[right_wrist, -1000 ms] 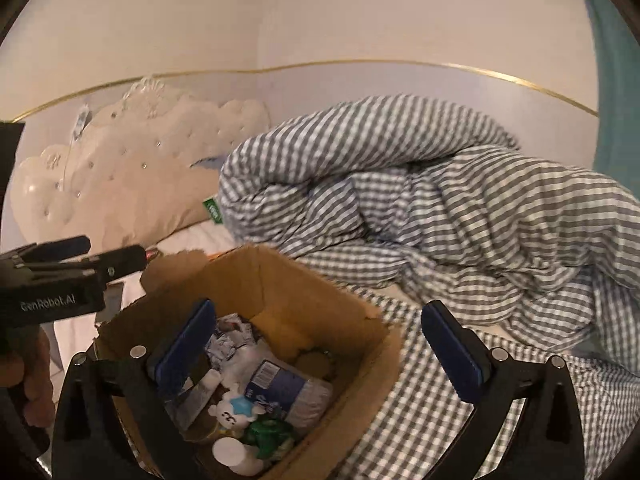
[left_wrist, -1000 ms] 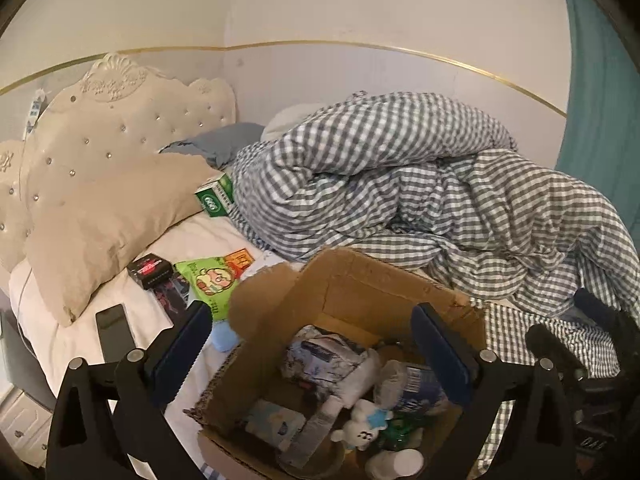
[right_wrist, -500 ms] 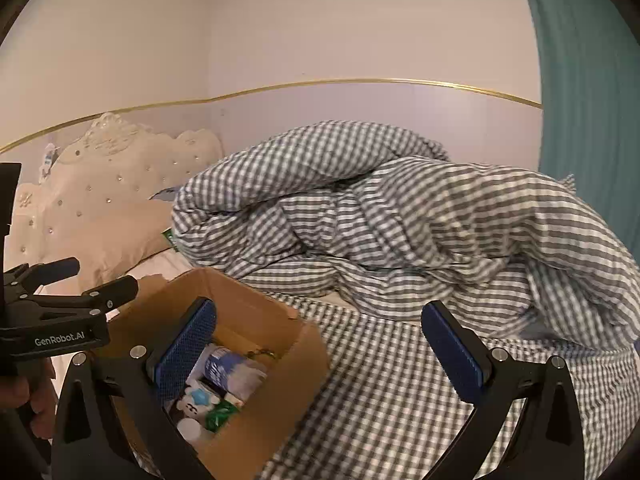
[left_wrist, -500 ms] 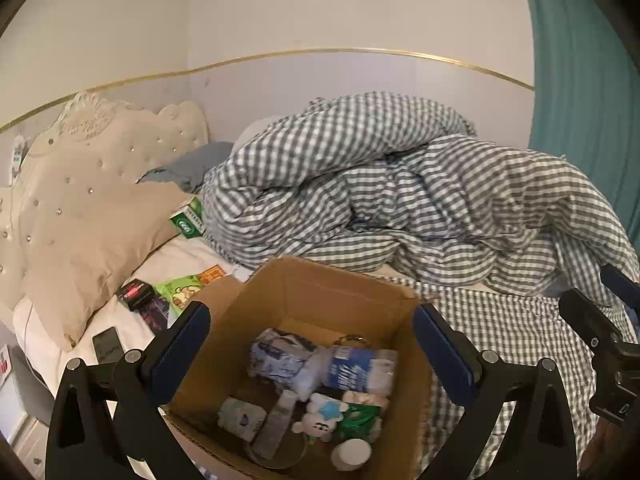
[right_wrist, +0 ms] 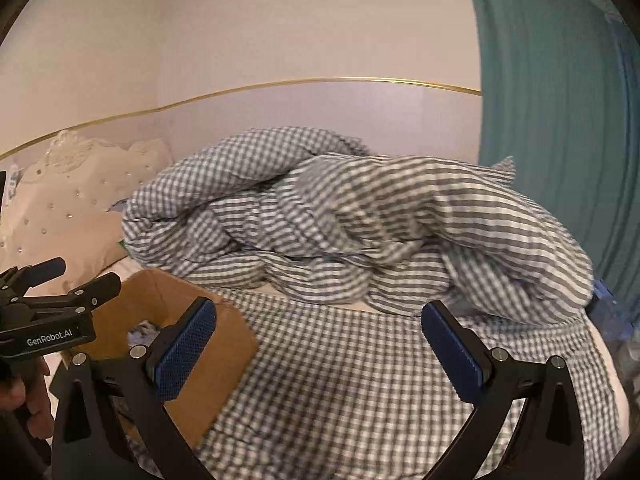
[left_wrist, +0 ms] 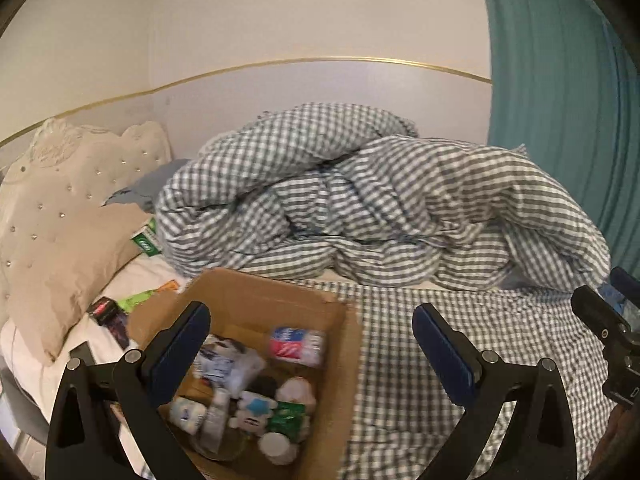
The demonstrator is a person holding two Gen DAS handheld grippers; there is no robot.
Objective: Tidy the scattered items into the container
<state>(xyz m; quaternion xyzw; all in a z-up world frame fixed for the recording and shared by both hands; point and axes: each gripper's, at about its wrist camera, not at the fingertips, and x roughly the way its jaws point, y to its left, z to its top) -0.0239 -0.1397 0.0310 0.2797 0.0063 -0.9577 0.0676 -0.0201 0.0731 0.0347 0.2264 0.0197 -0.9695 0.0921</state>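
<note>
An open cardboard box (left_wrist: 256,300) sits on the bed, holding several items: bottles, packets, a small white plush toy (left_wrist: 250,412). It also shows at the lower left of the right wrist view (right_wrist: 224,344). My left gripper (left_wrist: 312,344) is open and empty above the box's right side. My right gripper (right_wrist: 320,344) is open and empty over the checked sheet, right of the box. Loose items lie left of the box: a green packet (left_wrist: 138,302), a dark red box (left_wrist: 102,308), a green-white carton (left_wrist: 146,240), a black phone (left_wrist: 82,354).
A bunched grey-checked duvet (left_wrist: 360,208) fills the bed behind the box. A beige pillow (left_wrist: 60,248) and tufted headboard (left_wrist: 80,152) are at left. A teal curtain (left_wrist: 560,120) hangs at right. The other hand-held gripper (right_wrist: 44,320) shows at the left edge.
Both grippers have swung to the right and drawn back; the box has slid toward the left in both views. The box's contents have shifted. Both stay open.
</note>
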